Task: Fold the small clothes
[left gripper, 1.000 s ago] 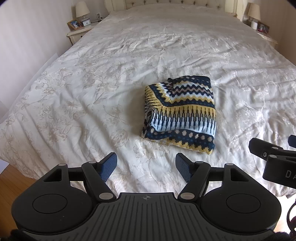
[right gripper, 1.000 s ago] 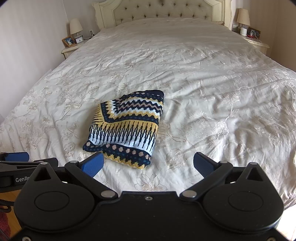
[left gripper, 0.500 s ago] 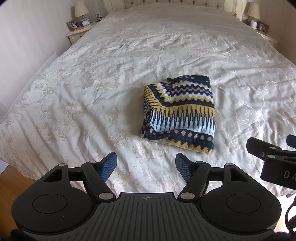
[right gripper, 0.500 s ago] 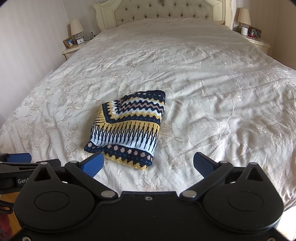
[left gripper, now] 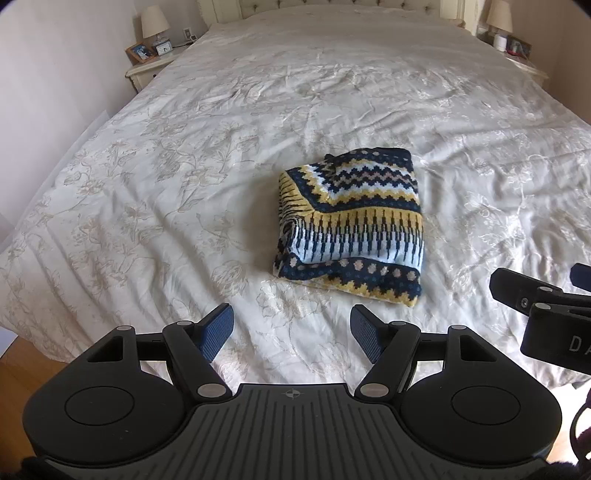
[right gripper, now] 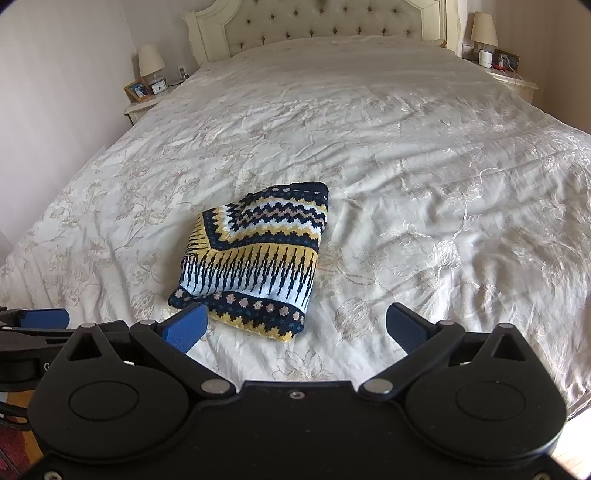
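While both tools hang at the foot of the bed, neither holds anything. Left tongs [left gripper: 291,330]: blue pads spread wide, empty, over bare bedding. Right tongs [right gripper: 293,326]: also spread wide, empty; its left blue pad overlaps the near corner of the garment in the right wrist view, but contact can't be confirmed and it looks to be above it.

Just ahead lies the navy, yellow and pale-blue patterned knit sweater [left gripper: 354,221], already folded into a compact block with stacked layers showing on its left side. It sits on the cream floral-embroidered bedspread [left gripper: 166,206], near the foot of the bed, roughly midway across.

Key relation: from the left tongs the sweater lies ahead and to the right; from the right tongs, ahead and slightly to the left. So it sits between the two tools, and the right one looks nearer. Its long axis runs roughly away from the cameras towards the headboard, skewed a little, with the dotted hem band nearest.

Judgement: the fold looks finished or nearly so; any next move would be a tidy-up of the loose left edge or a lift. Soft knit may slump if it is pinched at one corner only.

Farther back: a cream bedside cabinet [left gripper: 147,70] with a small lamp [left gripper: 155,26], then a cream tufted headboard [right gripper: 317,26].
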Available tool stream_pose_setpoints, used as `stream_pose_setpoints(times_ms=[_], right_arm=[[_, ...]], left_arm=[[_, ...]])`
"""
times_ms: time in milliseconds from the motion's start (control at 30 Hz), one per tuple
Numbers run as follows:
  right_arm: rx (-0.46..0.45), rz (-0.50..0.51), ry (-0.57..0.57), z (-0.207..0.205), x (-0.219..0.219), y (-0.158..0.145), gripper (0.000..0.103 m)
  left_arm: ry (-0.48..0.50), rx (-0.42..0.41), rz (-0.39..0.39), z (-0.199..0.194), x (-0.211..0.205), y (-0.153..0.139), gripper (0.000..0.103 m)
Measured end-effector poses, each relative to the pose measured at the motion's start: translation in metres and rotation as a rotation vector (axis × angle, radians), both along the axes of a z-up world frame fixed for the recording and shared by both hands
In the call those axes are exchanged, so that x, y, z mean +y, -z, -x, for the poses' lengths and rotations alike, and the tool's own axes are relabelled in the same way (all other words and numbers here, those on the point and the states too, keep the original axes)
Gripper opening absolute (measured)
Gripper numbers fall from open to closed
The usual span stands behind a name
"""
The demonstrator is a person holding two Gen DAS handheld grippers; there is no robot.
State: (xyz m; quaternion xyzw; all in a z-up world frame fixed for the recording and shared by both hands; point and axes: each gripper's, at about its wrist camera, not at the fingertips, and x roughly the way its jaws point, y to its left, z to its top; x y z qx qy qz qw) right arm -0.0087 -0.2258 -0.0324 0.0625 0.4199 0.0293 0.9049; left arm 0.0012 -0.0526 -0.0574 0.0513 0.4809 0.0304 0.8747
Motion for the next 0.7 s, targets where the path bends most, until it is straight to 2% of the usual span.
stream_pose_setpoints(times_ms=[700], right_arm=[[0.019,-0.009,-0.018,-0.012,0.0,0.007,0.102]], left_arm=[[-0.008,0.013,0.004,-0.01,0.0,0.002,0.069]])
